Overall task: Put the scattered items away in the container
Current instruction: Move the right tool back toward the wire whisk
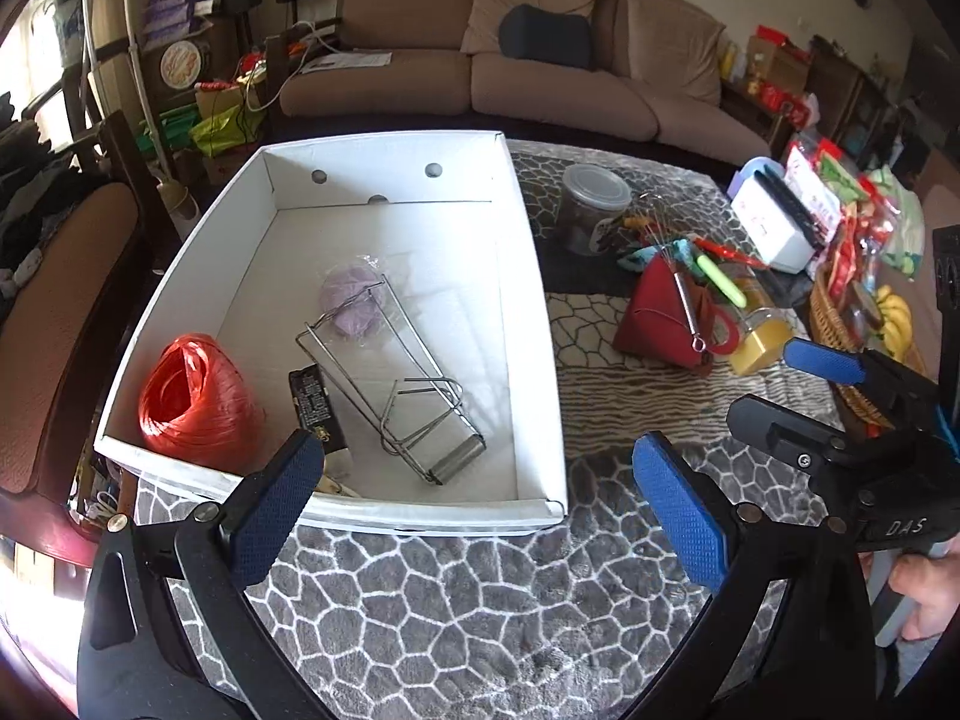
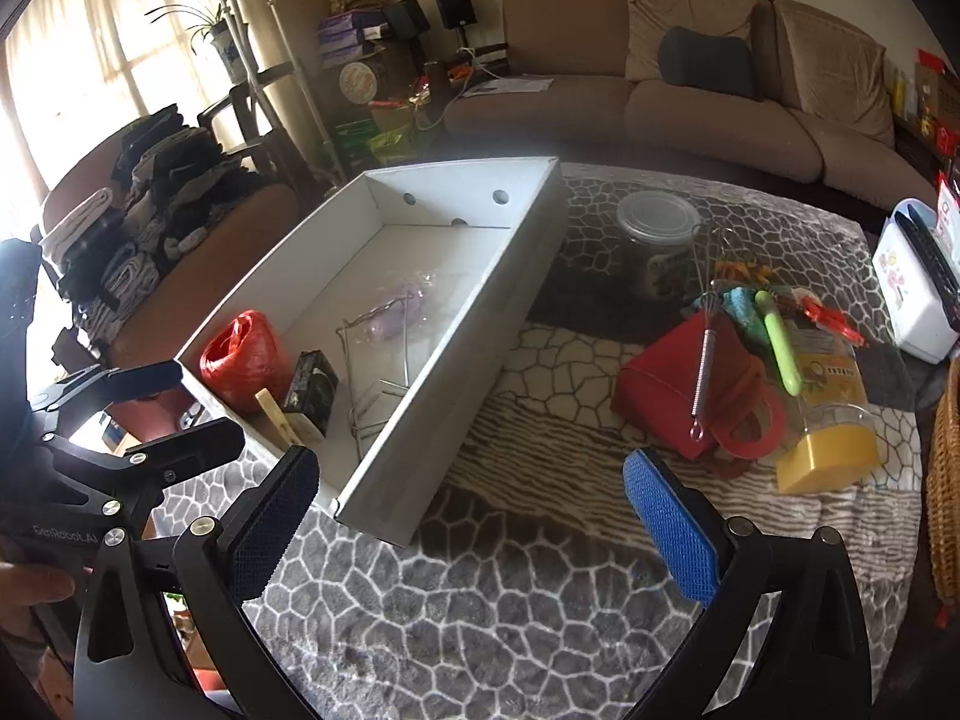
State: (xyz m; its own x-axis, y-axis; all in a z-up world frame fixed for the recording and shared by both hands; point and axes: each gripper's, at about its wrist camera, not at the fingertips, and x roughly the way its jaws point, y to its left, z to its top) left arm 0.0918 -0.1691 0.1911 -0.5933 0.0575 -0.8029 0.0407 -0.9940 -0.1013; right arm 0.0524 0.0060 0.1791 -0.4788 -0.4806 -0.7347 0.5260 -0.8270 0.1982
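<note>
A white box (image 1: pixel 534 300) (image 2: pixel 456 336) on the patterned cloth holds a red raffia ball (image 1: pixel 192 396), a wire rack (image 1: pixel 390 384), a purple wrapped item (image 1: pixel 351 300) and a small black carton (image 1: pixel 315 408). To its right lies a pile: a red pouch (image 1: pixel 660 312) (image 2: pixel 672 384), a whisk (image 2: pixel 705 354), a green tube (image 2: pixel 780 342), a yellow-lidded jar (image 2: pixel 834 420) and a clear jar (image 2: pixel 657 240). My left gripper (image 1: pixel 474 498) hovers open at the box's near wall. My right gripper (image 2: pixel 474 492) is open and holds nothing, short of the pouch.
A wicker basket (image 1: pixel 840 306) with bananas and a white case (image 1: pixel 774 222) sit at the table's right edge. A brown sofa (image 1: pixel 540 84) runs behind. A chair stacked with clothes (image 2: pixel 150 210) stands left of the box. Bare cloth (image 2: pixel 510 600) lies under both grippers.
</note>
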